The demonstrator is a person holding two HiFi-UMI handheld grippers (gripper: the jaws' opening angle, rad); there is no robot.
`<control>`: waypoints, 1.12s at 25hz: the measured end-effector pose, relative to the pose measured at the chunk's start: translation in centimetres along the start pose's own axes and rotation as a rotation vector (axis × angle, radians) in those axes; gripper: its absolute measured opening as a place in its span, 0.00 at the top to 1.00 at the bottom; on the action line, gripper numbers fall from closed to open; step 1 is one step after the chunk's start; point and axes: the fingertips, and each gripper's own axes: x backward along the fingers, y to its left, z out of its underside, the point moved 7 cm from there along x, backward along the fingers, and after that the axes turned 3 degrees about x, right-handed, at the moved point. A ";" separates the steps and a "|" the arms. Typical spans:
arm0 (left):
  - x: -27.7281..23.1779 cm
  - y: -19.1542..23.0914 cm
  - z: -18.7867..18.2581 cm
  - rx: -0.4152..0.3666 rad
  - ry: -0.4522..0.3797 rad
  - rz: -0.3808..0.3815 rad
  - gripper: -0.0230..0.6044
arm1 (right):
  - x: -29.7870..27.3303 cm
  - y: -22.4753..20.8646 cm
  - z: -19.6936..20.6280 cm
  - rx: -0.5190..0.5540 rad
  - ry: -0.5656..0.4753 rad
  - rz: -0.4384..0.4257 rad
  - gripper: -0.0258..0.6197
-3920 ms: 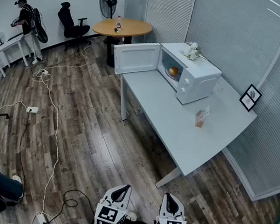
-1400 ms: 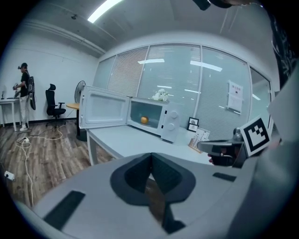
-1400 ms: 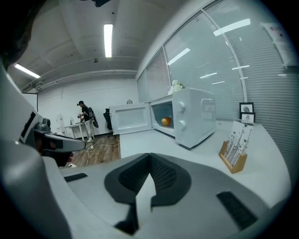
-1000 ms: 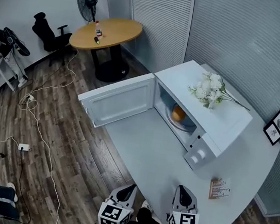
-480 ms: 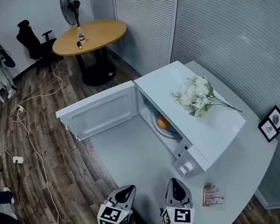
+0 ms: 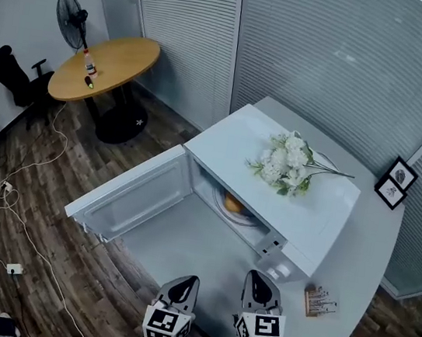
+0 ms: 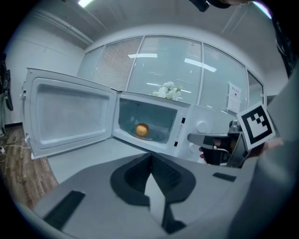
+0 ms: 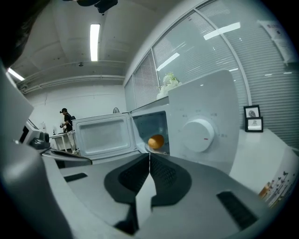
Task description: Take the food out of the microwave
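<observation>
**Food (image 6: 232,203) half-hidden in microwave (image 6: 230,147)**

Head view: the orange food peeks from under the microwave's roof.
Left gripper view: left gripper (image 7: 150,158) pressed together, empty, short of the microwave.
Right gripper view: right gripper (image 8: 149,158) likewise.

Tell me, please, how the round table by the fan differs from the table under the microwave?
The round table has a brown wooden top; the microwave's table is pale grey-white. The round table carries a bottle; the microwave's table bears the microwave, a picture frame and a small carton. Both hold things on flat tops.
</observation>
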 end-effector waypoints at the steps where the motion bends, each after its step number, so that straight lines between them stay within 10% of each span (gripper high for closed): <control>1: -0.3 0.5 -0.4 -0.005 -0.004 0.007 0.95 | -0.4 0.2 -0.1 -0.002 0.001 0.010 0.95; 20: -3.4 7.7 -3.5 -0.080 0.023 0.161 0.95 | -8.7 3.2 -3.4 -0.037 0.002 0.147 0.95; 28: -4.4 9.3 -4.1 -0.106 0.040 0.240 0.95 | -12.2 3.3 -4.5 -0.060 0.021 0.161 0.69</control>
